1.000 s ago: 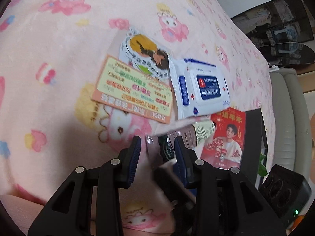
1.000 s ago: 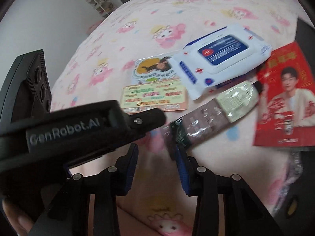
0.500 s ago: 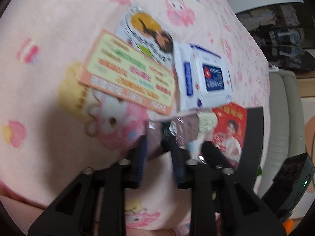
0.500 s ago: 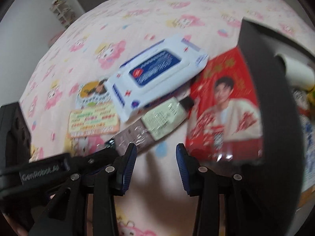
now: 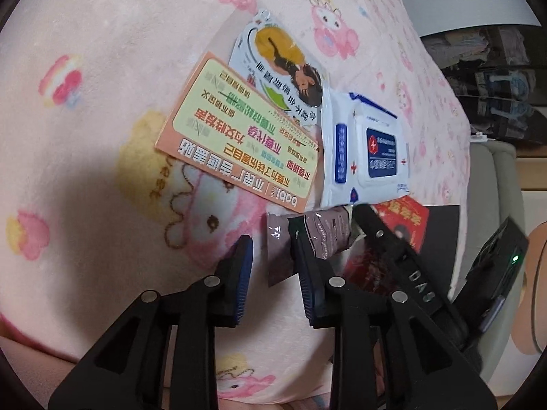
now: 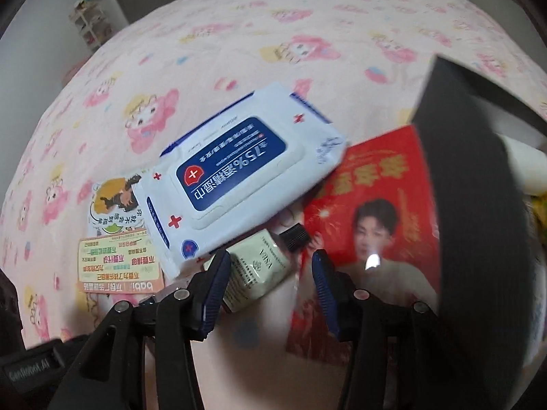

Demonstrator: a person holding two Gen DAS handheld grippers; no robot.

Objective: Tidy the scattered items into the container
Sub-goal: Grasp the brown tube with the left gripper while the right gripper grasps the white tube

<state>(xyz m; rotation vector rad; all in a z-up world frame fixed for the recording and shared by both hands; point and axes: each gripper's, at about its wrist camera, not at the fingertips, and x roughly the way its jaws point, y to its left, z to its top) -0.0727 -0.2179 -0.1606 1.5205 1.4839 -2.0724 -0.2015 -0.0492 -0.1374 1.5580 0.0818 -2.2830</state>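
- left gripper point(image 5: 271, 259) sits low with fingers spread either side of the brown sachet point(image 5: 309, 239), lined up to pinch it but not closed, looks like
- right gripper point(image 6: 270, 280) is also wide open, holding nothing, straddling the pale green tube point(image 6: 254, 273)
- wipes pack point(image 6: 236, 174) overlaps the tube and cards, so grab it later imo
- black container point(image 6: 475, 212) is far right beside the red leaflet point(image 6: 376, 225), its contents mostly cut off
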